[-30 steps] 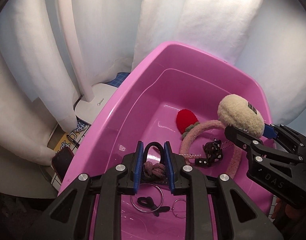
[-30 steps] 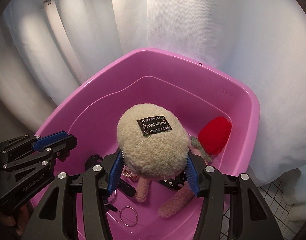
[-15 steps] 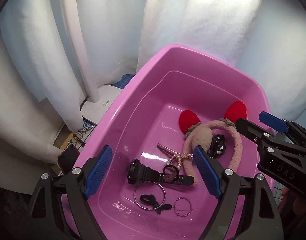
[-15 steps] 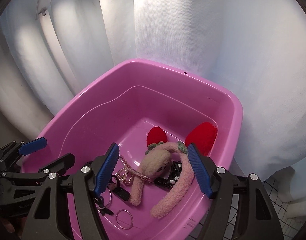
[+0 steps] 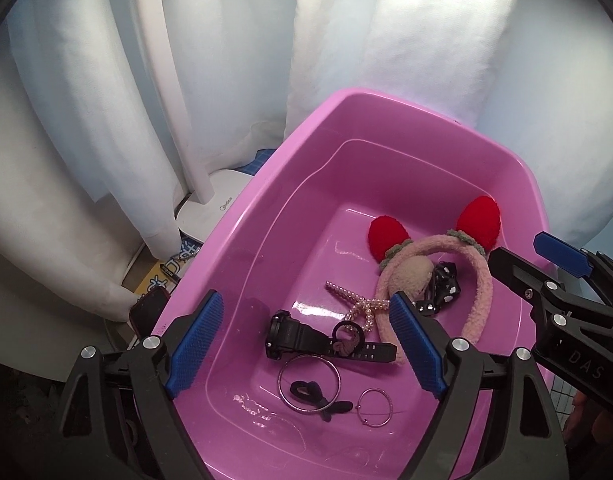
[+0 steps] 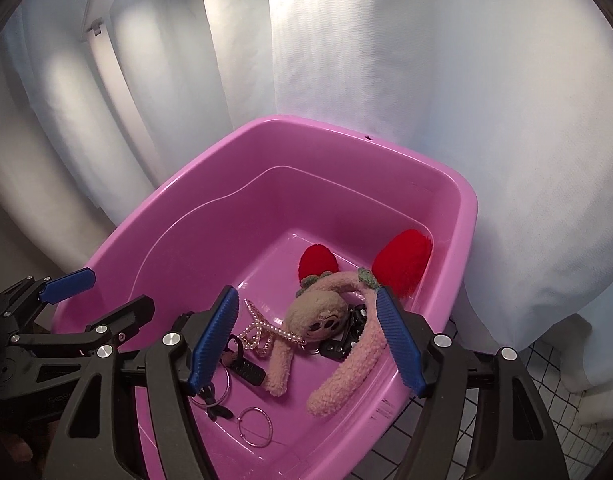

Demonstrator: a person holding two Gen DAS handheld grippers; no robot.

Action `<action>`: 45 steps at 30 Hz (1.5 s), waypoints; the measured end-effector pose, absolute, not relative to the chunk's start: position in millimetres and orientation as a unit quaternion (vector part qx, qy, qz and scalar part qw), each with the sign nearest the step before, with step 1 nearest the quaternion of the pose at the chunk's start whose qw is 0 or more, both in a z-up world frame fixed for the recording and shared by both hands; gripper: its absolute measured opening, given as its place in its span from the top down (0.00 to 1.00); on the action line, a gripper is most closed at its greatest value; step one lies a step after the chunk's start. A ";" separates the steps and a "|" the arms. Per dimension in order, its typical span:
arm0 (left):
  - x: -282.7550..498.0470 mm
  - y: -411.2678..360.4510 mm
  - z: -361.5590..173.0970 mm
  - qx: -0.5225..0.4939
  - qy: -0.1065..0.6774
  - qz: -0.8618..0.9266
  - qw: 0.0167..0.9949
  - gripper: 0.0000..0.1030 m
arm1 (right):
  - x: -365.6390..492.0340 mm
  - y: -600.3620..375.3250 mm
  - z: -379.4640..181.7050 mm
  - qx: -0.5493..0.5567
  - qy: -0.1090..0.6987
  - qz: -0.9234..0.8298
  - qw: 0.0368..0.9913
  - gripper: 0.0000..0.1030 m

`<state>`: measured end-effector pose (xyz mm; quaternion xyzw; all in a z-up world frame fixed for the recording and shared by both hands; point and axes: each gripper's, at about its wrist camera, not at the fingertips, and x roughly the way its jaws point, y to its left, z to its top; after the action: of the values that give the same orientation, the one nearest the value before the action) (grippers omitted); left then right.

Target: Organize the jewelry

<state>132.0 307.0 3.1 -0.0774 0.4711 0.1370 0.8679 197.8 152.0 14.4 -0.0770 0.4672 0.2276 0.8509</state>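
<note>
Both grippers, left [image 5: 306,348] and right [image 6: 308,338], above the pink tub [image 5: 386,112], jaws just spread wide, nothing held. Jewelry heaped inside: pearls [image 5: 358,300] over watch [image 5: 302,336], near headband [image 5: 478,292]. Risk: snagging pearls when lifting neighbours.

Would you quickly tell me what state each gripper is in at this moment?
Left gripper: open, holding nothing, its jaws just opened above the pink tub.
Right gripper: open, holding nothing, its jaws also just opened.
</note>
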 end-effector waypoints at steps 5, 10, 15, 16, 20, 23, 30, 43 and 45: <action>130.8 306.7 3.2 -0.076 0.473 0.138 0.867 0.19 | 191.4 149.3 11.6 -0.077 0.468 0.229 0.850 0.34; 128.5 306.1 4.2 -0.077 0.472 0.141 0.867 0.19 | 185.8 146.3 7.3 -0.076 0.471 0.227 0.849 0.34; 127.3 306.6 5.8 -0.079 0.471 0.140 0.867 0.19 | 181.8 146.2 6.3 -0.076 0.470 0.227 0.850 0.34; 127.5 306.6 5.9 -0.079 0.471 0.139 0.868 0.19 | 181.0 146.2 6.5 -0.076 0.469 0.228 0.850 0.34; 127.2 306.6 6.1 -0.078 0.471 0.140 0.868 0.19 | 180.5 146.9 8.0 -0.073 0.465 0.228 0.852 0.34; 127.3 306.7 6.0 -0.079 0.471 0.140 0.867 0.19 | 180.5 145.9 9.1 -0.072 0.464 0.229 0.852 0.34; 125.9 309.0 11.3 -0.080 0.467 0.143 0.869 0.19 | 179.6 144.0 14.1 -0.070 0.460 0.230 0.855 0.34; 124.3 308.9 13.6 -0.087 0.461 0.144 0.871 0.19 | 177.8 144.9 14.7 -0.072 0.458 0.236 0.854 0.34; 123.7 308.7 14.3 -0.089 0.458 0.140 0.873 0.19 | 178.0 145.0 14.8 -0.072 0.458 0.236 0.854 0.34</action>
<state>123.7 308.7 14.3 -0.0890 0.4580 0.1402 0.8733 178.0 145.0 14.8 -0.0719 0.4581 0.2362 0.8539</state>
